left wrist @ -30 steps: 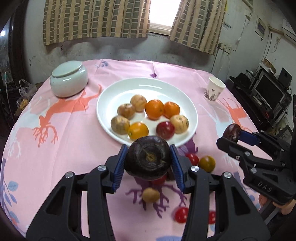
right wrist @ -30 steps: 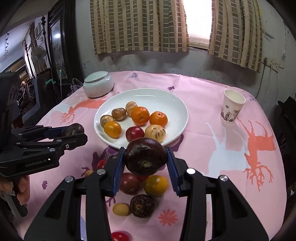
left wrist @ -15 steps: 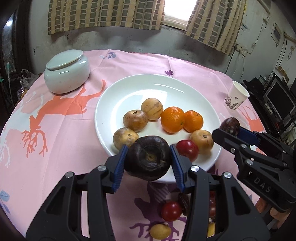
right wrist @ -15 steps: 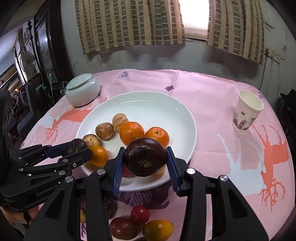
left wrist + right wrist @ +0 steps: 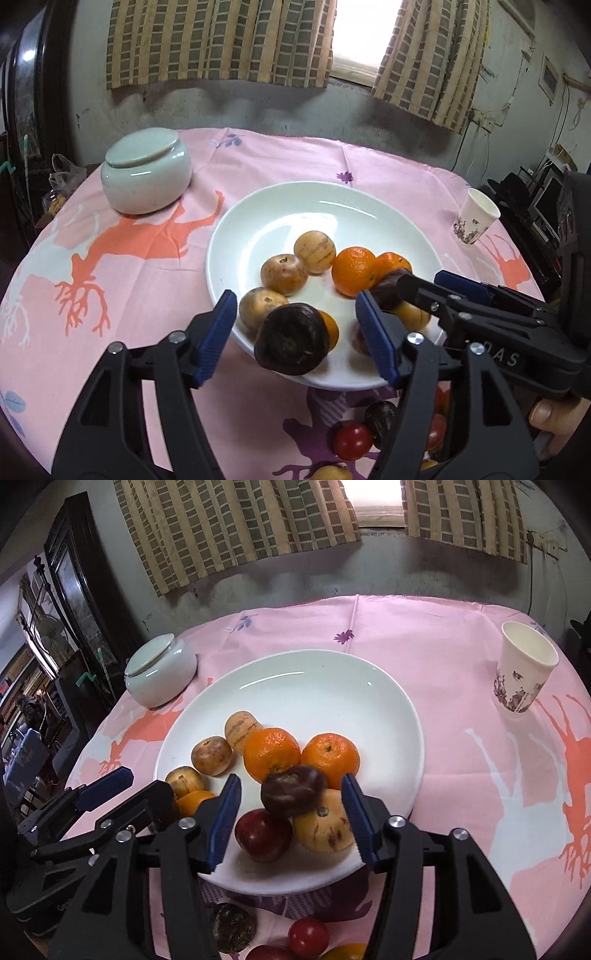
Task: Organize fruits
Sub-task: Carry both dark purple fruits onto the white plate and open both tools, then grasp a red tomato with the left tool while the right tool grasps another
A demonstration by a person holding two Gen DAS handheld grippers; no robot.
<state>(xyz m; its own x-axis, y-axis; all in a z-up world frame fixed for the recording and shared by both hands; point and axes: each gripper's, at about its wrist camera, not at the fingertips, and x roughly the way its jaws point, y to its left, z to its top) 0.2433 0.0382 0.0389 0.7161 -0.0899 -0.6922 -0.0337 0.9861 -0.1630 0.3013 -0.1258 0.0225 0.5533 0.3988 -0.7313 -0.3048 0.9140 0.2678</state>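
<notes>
Over the near rim of the white plate (image 5: 229, 229), my left gripper (image 5: 295, 314) has its jaws opening. A dark purple fruit (image 5: 291, 339) sits loose between them, with a gap to each blue pad, against a small orange fruit. My right gripper (image 5: 291, 790) is opening too. Its dark purple fruit (image 5: 293, 790) rests on a tan fruit (image 5: 323, 829) and a red apple (image 5: 264, 834), free of both pads. Two oranges (image 5: 271, 753) and more tan fruits lie on the plate (image 5: 388, 686). Each gripper shows in the other's view: right gripper (image 5: 421, 280), left gripper (image 5: 144, 786).
A pale lidded jar (image 5: 146, 181) stands at the back left and a paper cup (image 5: 524, 668) at the right. On the pink cloth in front of the plate lie loose fruits, among them a cherry tomato (image 5: 352, 435) and a dark fruit (image 5: 232, 926). A thumb (image 5: 550, 424) shows at the lower right.
Both grippers moved forward from over the loose fruits to the plate. Their jaws then spread, and each dark fruit left the pads and dropped onto the plate.
</notes>
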